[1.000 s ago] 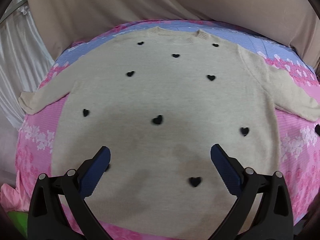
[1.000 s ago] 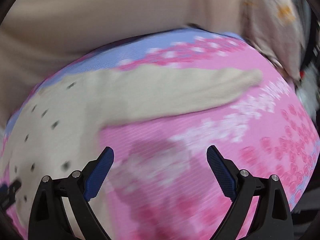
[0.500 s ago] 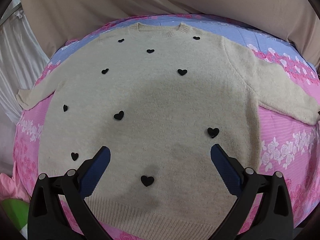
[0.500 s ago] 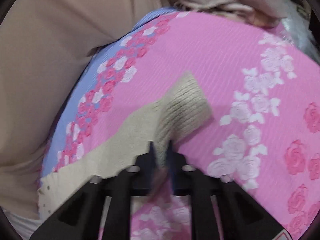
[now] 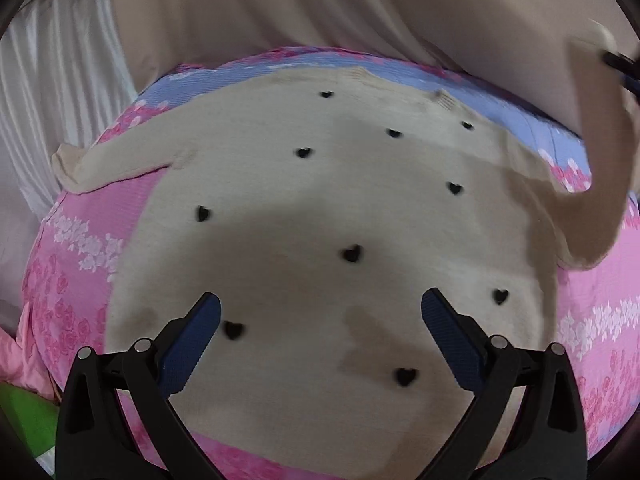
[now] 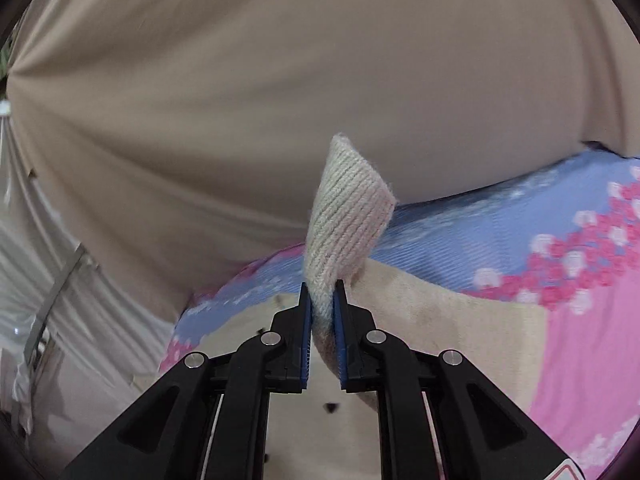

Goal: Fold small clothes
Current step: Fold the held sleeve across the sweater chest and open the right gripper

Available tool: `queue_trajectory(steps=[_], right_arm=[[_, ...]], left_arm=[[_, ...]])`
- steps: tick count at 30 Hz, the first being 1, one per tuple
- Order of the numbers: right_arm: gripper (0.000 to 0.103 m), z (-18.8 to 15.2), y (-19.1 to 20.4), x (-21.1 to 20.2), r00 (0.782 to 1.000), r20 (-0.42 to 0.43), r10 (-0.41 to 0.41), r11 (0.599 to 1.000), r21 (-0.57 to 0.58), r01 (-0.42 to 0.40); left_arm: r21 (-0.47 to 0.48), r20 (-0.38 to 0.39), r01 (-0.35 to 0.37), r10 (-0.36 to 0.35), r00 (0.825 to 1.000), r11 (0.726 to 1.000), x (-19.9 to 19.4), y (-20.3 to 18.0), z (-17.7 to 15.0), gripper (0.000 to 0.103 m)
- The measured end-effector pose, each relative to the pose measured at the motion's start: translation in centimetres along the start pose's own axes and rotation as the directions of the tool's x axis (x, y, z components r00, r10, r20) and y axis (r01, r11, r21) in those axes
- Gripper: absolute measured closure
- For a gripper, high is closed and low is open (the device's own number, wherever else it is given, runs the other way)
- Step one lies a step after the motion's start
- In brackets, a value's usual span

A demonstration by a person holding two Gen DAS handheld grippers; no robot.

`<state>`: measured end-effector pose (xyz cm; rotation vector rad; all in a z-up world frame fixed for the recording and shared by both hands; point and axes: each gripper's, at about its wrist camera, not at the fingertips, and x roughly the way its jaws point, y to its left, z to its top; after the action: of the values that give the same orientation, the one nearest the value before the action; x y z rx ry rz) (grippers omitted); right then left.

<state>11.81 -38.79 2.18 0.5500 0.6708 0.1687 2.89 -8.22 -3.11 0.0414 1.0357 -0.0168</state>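
One beige curtain [image 5: 320, 8] is hanging behind the sweater, filling the upper part of both views, with a white drape [image 5: 60, 92] to the sweater's left. Beneath the sweater, a pink floral sheet [image 5: 80, 280] with a blue band [image 5: 520, 120] along its far edge is covering the surface. The sweater [image 5: 320, 208], cream knit with small black hearts [image 5: 352, 253], is lying flat and face up on this sheet, its neckline [image 5: 360, 76] toward the curtain. Its left sleeve [image 5: 112, 168] is resting spread on the sheet, reaching toward the drape. Its right sleeve [image 5: 592, 184] is standing lifted off the sheet, rising from the sweater's shoulder toward the upper right of the left wrist view. The left tongs [image 5: 320, 328] are hovering released over the sweater's lower half, both blue pads [image 5: 192, 344] spread wide and gripping nothing. The right tongs [image 6: 322, 308] are clenched on the ribbed cuff [image 6: 348, 216] of the lifted sleeve, the cuff sticking up above the closed pads, with the sweater body lying below them.
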Motion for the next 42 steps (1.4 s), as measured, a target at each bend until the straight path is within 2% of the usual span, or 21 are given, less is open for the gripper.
queue_trajectory(steps=[3,6,8,11,12,14,15,18,19,20,21,22,23,25,30,32,33,35,38,40,42], right_arm=[[0.086,-4.2,6.4,9.5,0.985,-0.162,0.061,0.996,-0.056,-0.071],[0.086,-8.8,9.3,14.6,0.968,-0.249,-0.002,0.996,-0.085,-0.02],[0.085,-10.7,9.2,13.6,0.976,-0.218,-0.023,0.998,-0.062,0.01],[0.055,-13.2,5.5,8.7,0.974,-0.132,-0.183,0.983,-0.04,0.179],[0.052,-14.1,4.6,7.3,0.963,-0.126,-0.238,0.971,-0.051,0.234],[0.052,-15.4,1.5,5.4,0.914,-0.161,-0.373,0.928,-0.065,0.367],[0.052,-15.9,-0.5,4.4,0.888,-0.176,-0.425,0.904,-0.037,0.426],[0.052,-16.6,-4.2,2.7,0.849,-0.199,-0.489,0.857,0.069,0.51],[0.052,-16.9,-5.2,2.4,0.839,-0.2,-0.506,0.844,0.087,0.529],[0.052,-17.0,-5.9,2.5,0.83,-0.203,-0.52,0.833,0.096,0.545],[0.052,-17.2,-6.4,2.8,0.818,-0.203,-0.538,0.821,0.096,0.563],[0.052,-17.1,-6.8,3.0,0.812,-0.199,-0.55,0.814,0.093,0.574],[0.052,-17.1,-7.2,3.5,0.808,-0.191,-0.557,0.81,0.091,0.579],[0.052,-16.9,-7.6,4.2,0.804,-0.172,-0.569,0.803,0.091,0.589],[0.052,-15.7,-9.1,5.3,0.797,-0.171,-0.579,0.793,0.112,0.599],[0.053,-15.5,-9.3,5.6,0.81,-0.169,-0.562,0.804,0.119,0.583],[0.084,-15.4,-9.5,5.7,0.826,-0.175,-0.535,0.823,0.115,0.557],[0.09,-14.7,-10.0,4.4,0.83,-0.137,-0.541,0.814,0.164,0.558],[0.091,-14.3,-13.3,2.6,0.833,-0.132,-0.538,0.78,0.297,0.551],[0.09,-14.7,-14.2,3.1,0.838,-0.155,-0.524,0.791,0.278,0.546],[0.082,-14.2,-12.9,3.4,0.827,-0.179,-0.534,0.798,0.217,0.562]], left_arm=[[-0.049,-0.001,-0.003,0.003,1.0,0.999,0.5,4.2,0.7,0.005],[-0.08,-0.021,0.014,-0.016,1.0,0.997,2.2,8.2,2.0,0.005],[-0.108,-0.042,0.05,-0.055,0.998,0.993,4.0,10.5,3.5,0.005],[-0.141,-0.044,0.133,-0.14,0.989,0.981,6.5,12.1,6.2,0.005],[-0.142,-0.046,0.157,-0.165,0.985,0.977,7.5,12.0,7.2,0.005],[-0.152,-0.059,0.21,-0.22,0.974,0.966,9.7,11.0,9.4,0.005],[-0.17,-0.064,0.267,-0.281,0.958,0.949,11.3,10.3,10.8,0.005],[-0.225,-0.094,0.326,-0.354,0.931,0.918,15.9,8.5,13.5,0.006],[-0.236,-0.112,0.326,-0.358,0.927,0.915,17.4,7.7,14.2,0.012],[-0.242,-0.13,0.322,-0.36,0.924,0.915,18.6,7.1,14.7,0.041],[-0.231,-0.136,0.299,-0.335,0.932,0.926,19.3,6.5,15.3,0.057],[-0.218,-0.11,0.283,-0.312,0.944,0.934,19.0,6.0,15.8,0.079],[-0.201,-0.091,0.303,-0.326,0.941,0.932,19.0,5.8,16.3,0.093],[-0.196,-0.069,0.345,-0.364,0.929,0.918,18.8,6.0,17.3,0.093],[-0.236,-0.028,0.301,-0.316,0.948,0.924,19.0,8.3,18.0,0.093],[-0.266,-0.033,0.301,-0.321,0.947,0.916,19.3,9.2,17.6,0.093],[-0.268,-0.041,0.297,-0.319,0.947,0.916,19.6,9.3,17.4,0.093],[-0.252,-0.049,0.284,-0.306,0.951,0.925,19.8,8.9,17.2,0.093],[-0.216,-0.058,0.299,-0.318,0.946,0.929,19.8,8.4,16.9,0.092],[-0.175,-0.062,0.284,-0.299,0.952,0.943,20.0,7.4,16.4,0.09],[-0.139,-0.038,0.258,-0.266,0.963,0.956,19.7,6.9,16.1,0.087]])
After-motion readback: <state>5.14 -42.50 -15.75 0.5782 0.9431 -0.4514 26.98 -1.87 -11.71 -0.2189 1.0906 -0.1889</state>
